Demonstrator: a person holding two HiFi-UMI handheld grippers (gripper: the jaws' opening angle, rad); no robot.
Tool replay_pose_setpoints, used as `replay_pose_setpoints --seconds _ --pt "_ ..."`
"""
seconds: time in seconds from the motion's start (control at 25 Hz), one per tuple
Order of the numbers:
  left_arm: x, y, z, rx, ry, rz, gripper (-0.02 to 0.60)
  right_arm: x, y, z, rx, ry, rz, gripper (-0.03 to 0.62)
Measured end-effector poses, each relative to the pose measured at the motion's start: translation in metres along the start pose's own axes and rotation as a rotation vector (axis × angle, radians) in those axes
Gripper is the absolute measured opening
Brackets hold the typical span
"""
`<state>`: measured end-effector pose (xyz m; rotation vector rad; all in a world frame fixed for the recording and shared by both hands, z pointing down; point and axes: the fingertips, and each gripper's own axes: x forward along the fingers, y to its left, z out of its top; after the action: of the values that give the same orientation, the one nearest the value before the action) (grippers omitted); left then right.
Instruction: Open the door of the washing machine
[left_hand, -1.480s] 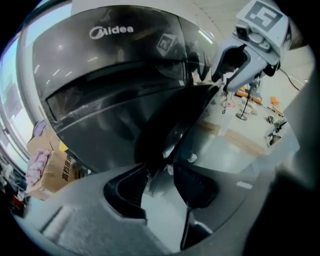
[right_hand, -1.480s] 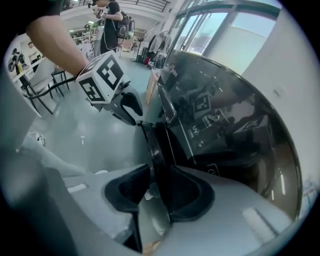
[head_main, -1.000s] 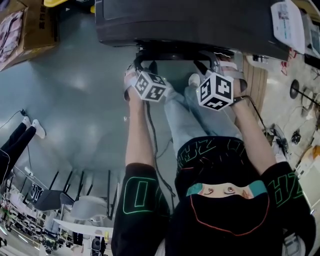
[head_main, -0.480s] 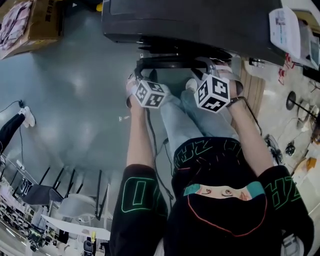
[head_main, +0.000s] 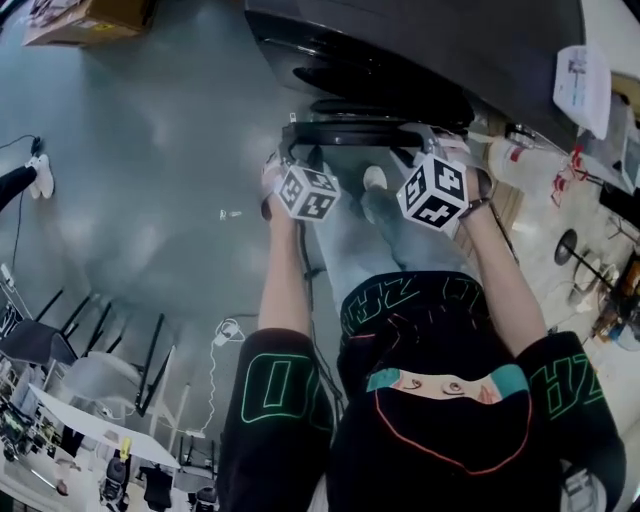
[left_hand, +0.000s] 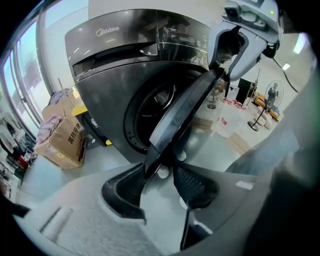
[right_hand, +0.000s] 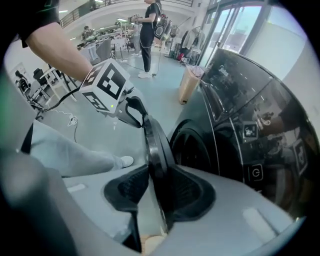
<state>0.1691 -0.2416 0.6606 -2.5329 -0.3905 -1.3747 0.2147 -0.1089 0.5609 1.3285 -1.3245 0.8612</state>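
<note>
- The round door (left_hand: 185, 107) stands swung well clear of the drum opening (left_hand: 150, 107) of the dark washing machine (left_hand: 115, 60), edge-on toward me.
- My left claw (left_hand: 157, 172) is clamped on the door's rim, jaws parted only by its thickness.
- My right claw (right_hand: 157, 187) grips the same rim at another spot.
- I judge the opening mostly done; what remains is swinging it wider and letting go.
- Grey floor (head_main: 150, 150) lies beneath.

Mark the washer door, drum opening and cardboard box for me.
washer door (left_hand: 182, 112): left gripper view, on its edge-on dark rim.
drum opening (left_hand: 147, 107): left gripper view, inside the dark round mouth.
cardboard box (left_hand: 65, 142): left gripper view, on its printed side face.
</note>
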Motion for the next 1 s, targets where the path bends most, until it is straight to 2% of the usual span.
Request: replay_pose_setpoints --seconds 0.56,0.76,1.0 --pt "-0.041 -0.081 -0.059 -0.239 0.024 0.144 0.179 -0.014 0.066 -0.023 -0.271 -0.049 0.084 0.146" --pt "-0.057 -0.119 -0.078 -0.327 0.026 0.198 0.178 -0.022 0.091 -0.037 -0.369 -0.079 0.095 0.146" --pt "-0.071 -0.185 -0.096 -0.435 0.058 0.218 0.176 -0.031 0.124 -0.069 -0.493 -0.061 0.133 0.147"
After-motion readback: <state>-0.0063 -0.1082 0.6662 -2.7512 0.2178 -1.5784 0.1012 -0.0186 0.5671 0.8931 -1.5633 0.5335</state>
